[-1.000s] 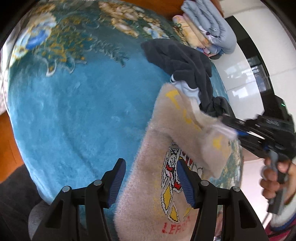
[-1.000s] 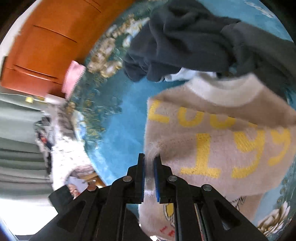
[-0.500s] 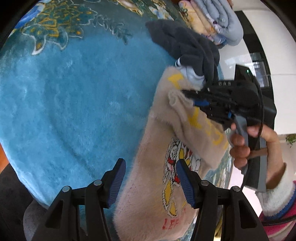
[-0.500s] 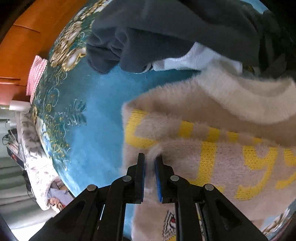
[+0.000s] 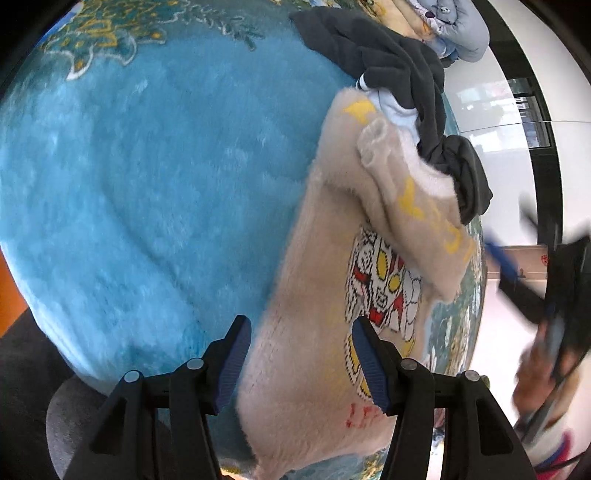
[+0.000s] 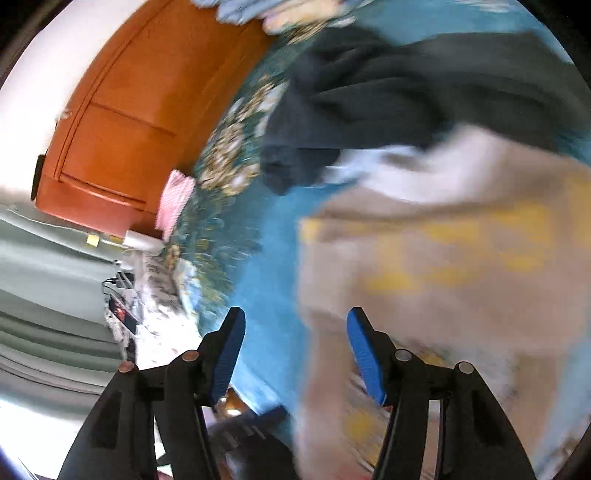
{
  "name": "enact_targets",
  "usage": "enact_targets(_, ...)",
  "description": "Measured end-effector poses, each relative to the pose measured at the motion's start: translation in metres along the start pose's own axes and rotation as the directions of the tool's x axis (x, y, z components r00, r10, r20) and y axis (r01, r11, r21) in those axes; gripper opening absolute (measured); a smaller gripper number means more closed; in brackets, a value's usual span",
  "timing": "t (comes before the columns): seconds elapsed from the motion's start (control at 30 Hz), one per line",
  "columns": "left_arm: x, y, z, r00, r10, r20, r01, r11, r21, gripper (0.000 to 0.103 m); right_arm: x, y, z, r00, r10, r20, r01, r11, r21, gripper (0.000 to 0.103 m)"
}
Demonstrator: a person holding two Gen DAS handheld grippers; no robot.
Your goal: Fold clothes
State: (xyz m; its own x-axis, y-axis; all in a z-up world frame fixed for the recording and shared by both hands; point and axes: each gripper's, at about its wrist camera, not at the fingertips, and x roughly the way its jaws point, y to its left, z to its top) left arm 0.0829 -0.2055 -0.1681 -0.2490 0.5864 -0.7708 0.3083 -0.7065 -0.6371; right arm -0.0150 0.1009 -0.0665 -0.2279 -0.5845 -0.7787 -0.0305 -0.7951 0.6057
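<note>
Beige fuzzy sweater spread on a blue plush floral blanket, with a dark grey garment pile at its far end.

In the left wrist view, the sweater lies on the right side of the blanket, its top portion folded back over its front. The dark pile sits just beyond the sweater, touching its collar. A stack of folded pale bedding rests farther back. The left hand-held gripper hangs above the sweater's near end, jaws spread; the right hand-held gripper, jaws apart, is over the sweater's left edge. An orange wooden headboard stands behind the blanket.
</note>
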Motion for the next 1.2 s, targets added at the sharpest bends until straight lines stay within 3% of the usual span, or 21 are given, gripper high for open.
enact_targets(0.1,0.005,0.003,0.0,1.0,0.028,-0.002,-0.028,0.999,-0.015,0.061,-0.049,-0.06,-0.038,0.998,-0.053,0.039,0.05,0.996,0.07,0.06)
enact_targets(0.2,0.01,0.001,0.002,0.999,0.048,0.007,-0.048,0.999,-0.009,0.061,-0.08,-0.144,-0.088,0.989,-0.142,0.039,0.125,0.951,0.284,0.06)
enact_targets(0.27,0.019,0.0,0.004,0.998,0.061,-0.017,-0.061,0.998,0.007,0.061,-0.087,-0.185,-0.121,0.991,-0.124,0.045,0.097,0.914,0.393,0.06)
enact_targets(0.37,0.032,-0.001,0.003,0.994,0.096,-0.044,-0.095,0.995,0.022,0.061,-0.077,-0.203,-0.141,0.996,-0.064,0.059,0.031,0.893,0.448,0.06)
enact_targets(0.5,0.033,0.003,-0.002,0.997,0.054,-0.061,-0.053,0.999,0.011,0.064,-0.064,-0.227,-0.168,0.996,0.015,0.084,-0.057,0.854,0.517,0.06)
enact_targets(0.73,0.029,0.013,-0.013,0.995,-0.034,-0.097,0.033,0.999,-0.018,0.062,-0.046,-0.218,-0.172,0.984,0.149,0.098,-0.179,0.844,0.506,0.062)
enact_targets(0.83,0.019,0.014,-0.021,0.989,-0.121,-0.09,0.119,0.992,-0.031,0.06,-0.046,-0.216,-0.184,0.969,0.216,0.123,-0.249,0.819,0.517,0.062)
enact_targets(0.97,0.002,0.012,-0.025,0.973,-0.225,-0.057,0.224,0.974,-0.03,0.054,-0.05,-0.201,-0.189,0.953,0.288,0.094,-0.298,0.835,0.463,0.06)
enact_targets(1.07,0.006,0.007,-0.025,0.98,-0.185,-0.08,0.185,0.983,-0.004,0.054,-0.046,-0.198,-0.192,0.958,0.279,0.066,-0.278,0.85,0.448,0.058)
enact_targets(1.2,0.028,0.01,-0.032,0.983,-0.029,-0.181,0.03,1.0,0.002,0.054,-0.039,-0.199,-0.194,0.97,0.237,0.048,-0.233,0.862,0.45,0.048)
